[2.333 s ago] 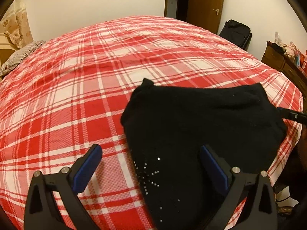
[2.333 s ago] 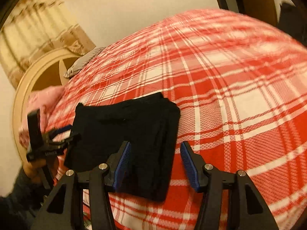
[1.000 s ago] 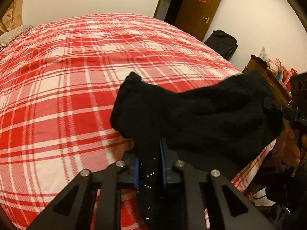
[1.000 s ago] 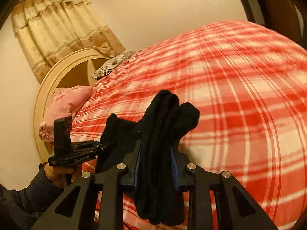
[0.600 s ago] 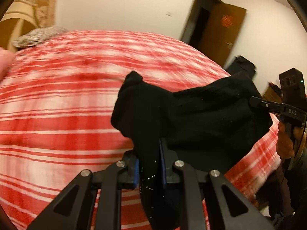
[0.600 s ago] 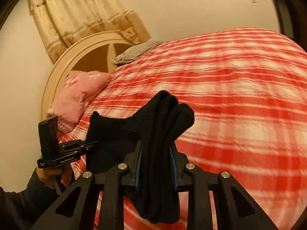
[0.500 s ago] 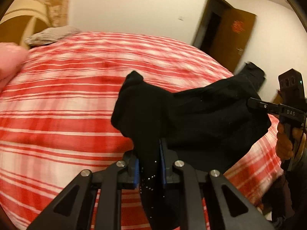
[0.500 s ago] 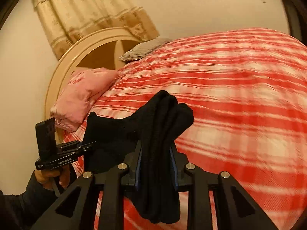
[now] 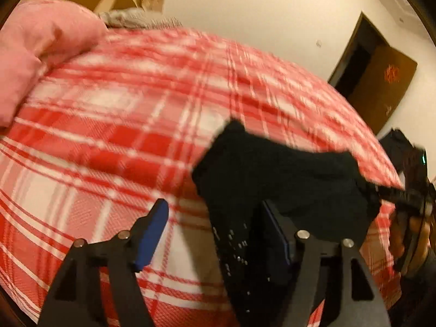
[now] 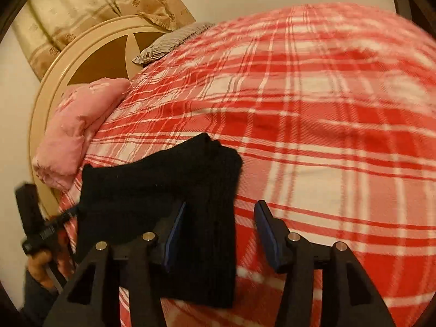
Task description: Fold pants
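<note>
Both claws spread w/ nothing pinched, left gripper [image 9: 215,234] & right gripper [image 10: 218,234]: back straight out toward 6 o'clock so folded black pants [image 10: 163,188] lie undisturbed on plaid bedspread [image 10: 327,109].

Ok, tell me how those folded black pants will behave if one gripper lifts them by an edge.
The black pants would probably flop: the soft knit sags over the bed. The stacked layers may slide apart. They look light.

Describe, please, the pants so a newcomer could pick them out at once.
Start at the big bed under the red and white plaid blanket. Near its edge, away from the pink pillow, lies a folded bundle: the black pants, the only dark item on the blanket.
</note>
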The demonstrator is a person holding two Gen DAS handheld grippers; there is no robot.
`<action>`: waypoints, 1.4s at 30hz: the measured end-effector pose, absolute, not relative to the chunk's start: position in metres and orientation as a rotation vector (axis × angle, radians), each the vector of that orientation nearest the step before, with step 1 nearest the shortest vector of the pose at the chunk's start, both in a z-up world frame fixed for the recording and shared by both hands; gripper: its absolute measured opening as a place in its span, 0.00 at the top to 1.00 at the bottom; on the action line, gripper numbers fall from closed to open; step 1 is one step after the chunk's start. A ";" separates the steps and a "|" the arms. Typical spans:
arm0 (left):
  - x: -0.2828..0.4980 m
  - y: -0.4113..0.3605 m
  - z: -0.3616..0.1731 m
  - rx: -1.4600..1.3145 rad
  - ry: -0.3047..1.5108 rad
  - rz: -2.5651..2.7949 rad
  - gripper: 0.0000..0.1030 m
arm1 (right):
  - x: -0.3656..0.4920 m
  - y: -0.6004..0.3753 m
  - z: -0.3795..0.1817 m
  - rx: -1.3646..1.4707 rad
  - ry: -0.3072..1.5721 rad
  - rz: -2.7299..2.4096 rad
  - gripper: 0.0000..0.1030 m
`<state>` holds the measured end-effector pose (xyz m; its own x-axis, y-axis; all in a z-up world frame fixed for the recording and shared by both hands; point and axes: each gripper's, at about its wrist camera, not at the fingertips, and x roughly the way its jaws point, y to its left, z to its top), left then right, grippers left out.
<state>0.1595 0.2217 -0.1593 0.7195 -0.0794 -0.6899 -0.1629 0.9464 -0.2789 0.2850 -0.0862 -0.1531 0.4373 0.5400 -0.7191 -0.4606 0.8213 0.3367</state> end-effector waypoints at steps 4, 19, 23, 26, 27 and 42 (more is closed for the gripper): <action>0.169 0.226 -0.150 -0.331 0.728 0.066 0.30 | 0.258 -0.087 -0.134 0.088 0.869 0.731 0.49; 0.181 0.233 -0.174 -0.315 0.795 0.205 0.10 | 0.261 -0.096 -0.178 0.085 0.996 0.630 0.36; 0.170 0.222 -0.158 -0.267 0.779 0.228 0.10 | 0.252 -0.098 -0.171 0.077 0.960 0.612 0.35; 0.159 0.213 -0.146 -0.223 0.744 0.227 0.10 | 0.249 -0.098 -0.168 0.057 0.953 0.600 0.35; 0.155 0.210 -0.143 -0.214 0.739 0.221 0.10 | 0.250 -0.098 -0.168 0.058 0.958 0.599 0.35; 0.103 0.173 -0.109 -0.182 0.681 0.168 0.10 | 0.173 -0.126 -0.092 -0.028 0.737 0.554 0.34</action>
<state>0.1033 0.1731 -0.1091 0.7643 0.0941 -0.6379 -0.2131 0.9706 -0.1121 0.1731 -0.1261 -0.0922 0.6040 0.4691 -0.6443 -0.4886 0.8567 0.1656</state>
